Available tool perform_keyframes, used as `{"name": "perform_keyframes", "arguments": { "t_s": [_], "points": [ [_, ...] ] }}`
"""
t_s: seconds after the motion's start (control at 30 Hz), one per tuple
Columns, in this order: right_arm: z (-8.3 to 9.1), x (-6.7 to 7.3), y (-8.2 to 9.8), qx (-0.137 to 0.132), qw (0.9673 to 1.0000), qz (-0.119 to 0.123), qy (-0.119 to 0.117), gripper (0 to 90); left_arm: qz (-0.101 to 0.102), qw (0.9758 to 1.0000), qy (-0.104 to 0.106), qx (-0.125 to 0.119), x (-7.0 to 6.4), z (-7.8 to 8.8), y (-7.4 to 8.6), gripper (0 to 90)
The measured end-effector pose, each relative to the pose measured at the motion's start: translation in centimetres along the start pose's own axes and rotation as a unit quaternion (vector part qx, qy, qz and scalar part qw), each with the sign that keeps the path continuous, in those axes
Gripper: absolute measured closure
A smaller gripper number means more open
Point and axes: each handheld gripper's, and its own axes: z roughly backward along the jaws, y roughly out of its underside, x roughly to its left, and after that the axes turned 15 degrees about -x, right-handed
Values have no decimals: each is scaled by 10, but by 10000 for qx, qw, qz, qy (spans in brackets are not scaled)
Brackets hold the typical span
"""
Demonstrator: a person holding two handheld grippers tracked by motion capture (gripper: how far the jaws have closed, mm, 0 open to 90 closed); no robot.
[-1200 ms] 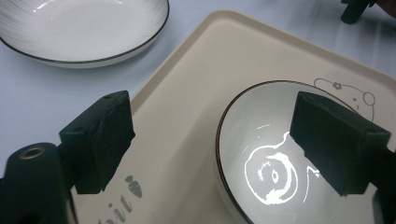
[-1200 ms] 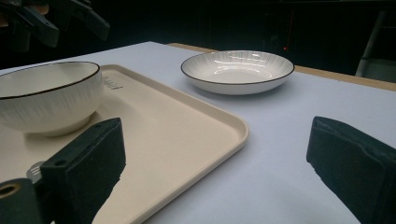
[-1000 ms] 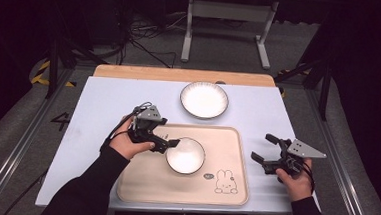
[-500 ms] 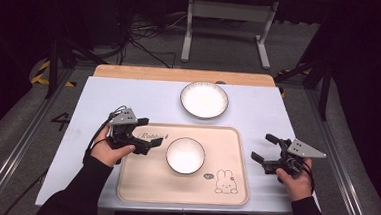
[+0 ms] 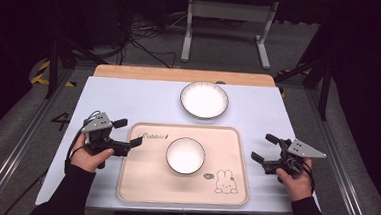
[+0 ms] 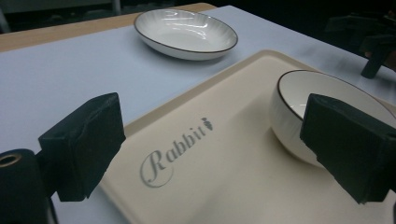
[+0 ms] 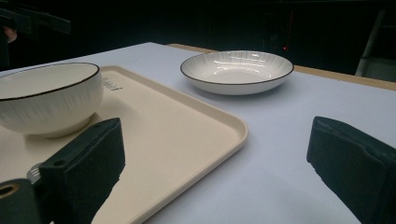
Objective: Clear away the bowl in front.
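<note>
A white bowl [image 5: 185,156] with a dark rim stands upright in the middle of a beige tray [image 5: 144,180] printed with "Rabbit" and a bunny. My left gripper [image 5: 129,132] hovers open over the tray's left edge, a little apart from the bowl. In the left gripper view the bowl [image 6: 299,93] sits just inside the right jaw, with nothing between the jaws. My right gripper [image 5: 262,147] is open just off the tray's right edge, above the table. In the right gripper view the bowl [image 7: 46,98] lies far left on the tray [image 7: 177,126].
A shallow white plate [image 5: 204,100] rests on the pale table [image 5: 129,98] behind the tray, also seen as the plate [image 6: 186,32] and the plate [image 7: 237,70]. A wooden strip runs along the table's far edge. Metal frames and cables stand on the dark floor beyond.
My left gripper has pulled back leftward from the bowl's left rim to the tray's left edge, open. The bowl stays where it was. The right gripper has not moved.
</note>
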Motion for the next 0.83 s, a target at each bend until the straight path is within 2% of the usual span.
{"name": "perform_keyframes", "arguments": {
  "t_s": [0.07, 0.2, 0.27, 0.37, 0.5, 0.53, 0.73, 0.83],
  "points": [
    [0, 0, 0, -11, 10000, 6, -1, 48, 47, 9999, -50, -110, 5, 7, 4, 66],
    [0, 0, 0, -14, 10000, 6, -3, 47, 354, 9986, -155, -372, 19, 22, 16, 53],
    [0, 0, 0, -16, 10000, 10, -6, 47, 405, 9980, -208, -449, 24, 27, 22, 50],
    [0, 0, 0, -23, 10000, 6, -4, 47, 422, 9977, -294, -452, 28, 31, 28, 52],
    [0, 0, 0, -27, 10000, -2, -11, 47, 447, 9981, -193, -367, 30, 34, 34, 59],
    [0, 0, 0, -27, 10000, -5, -15, 47, 413, 9983, -244, -335, 29, 34, 34, 56],
    [0, 0, 0, -25, 10000, -2, -13, 47, 277, 9987, -215, -372, 28, 31, 38, 59],
    [0, 0, 0, -24, 10000, -8, -12, 47, 314, 9987, -188, -358, 28, 31, 39, 59]
  ]
}}
